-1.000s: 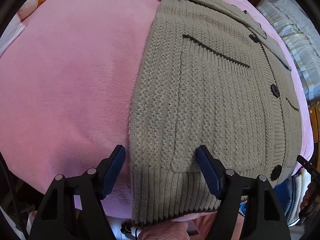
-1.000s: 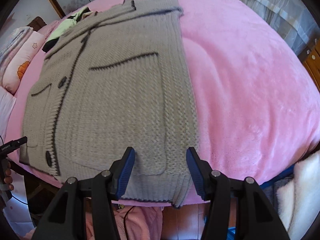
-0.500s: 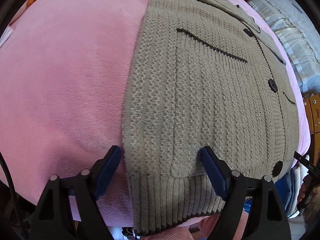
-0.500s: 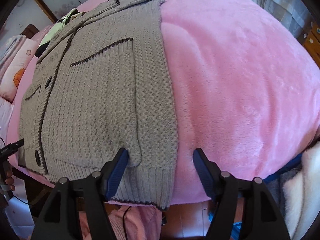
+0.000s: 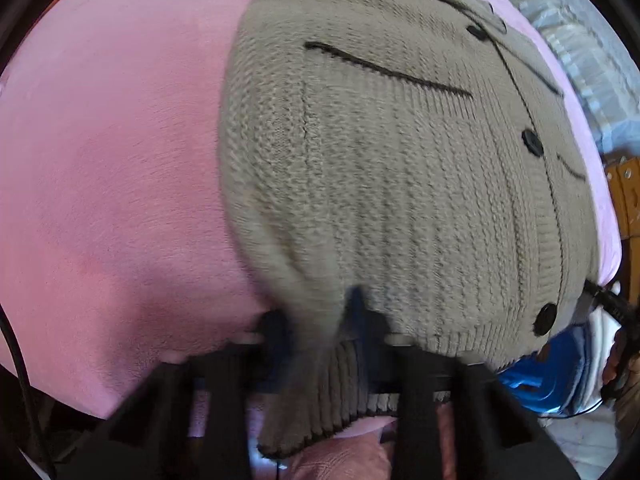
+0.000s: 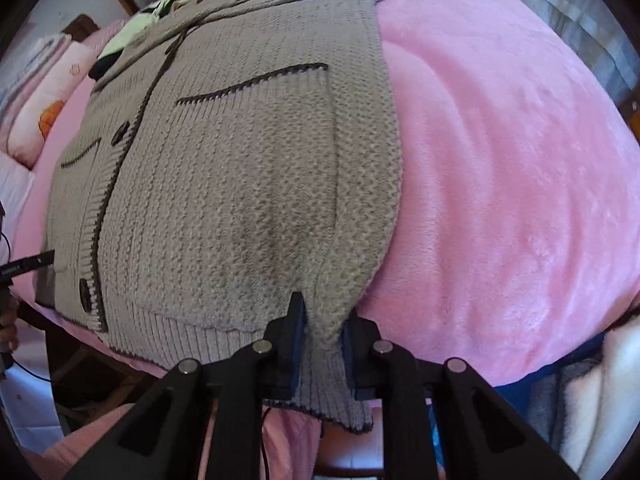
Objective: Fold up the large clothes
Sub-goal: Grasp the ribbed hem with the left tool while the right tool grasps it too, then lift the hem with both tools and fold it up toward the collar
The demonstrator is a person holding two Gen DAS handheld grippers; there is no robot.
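Observation:
A beige knit cardigan [image 5: 380, 168] with dark buttons and dark-trimmed pockets lies flat on a pink blanket [image 5: 112, 168]; it also shows in the right wrist view [image 6: 240, 184]. My left gripper [image 5: 320, 320] is shut on the cardigan's bottom left corner, bunching the ribbed hem [image 5: 332, 392] between its blue pads. My right gripper [image 6: 324, 332] is shut on the bottom right corner, with the hem [image 6: 332, 392] pinched and hanging below the fingers.
The pink blanket [image 6: 500, 184] covers the bed to each side of the cardigan. Pillows [image 6: 44, 104] and a green and black garment [image 6: 132, 36] lie at the far end. A blue item [image 5: 540, 376] and wooden furniture [image 5: 628, 200] stand off the bed's near edge.
Both grippers were open astride the hem corners; both have now closed on them, gathering the knit into a pinch. The left view is blurred with motion.

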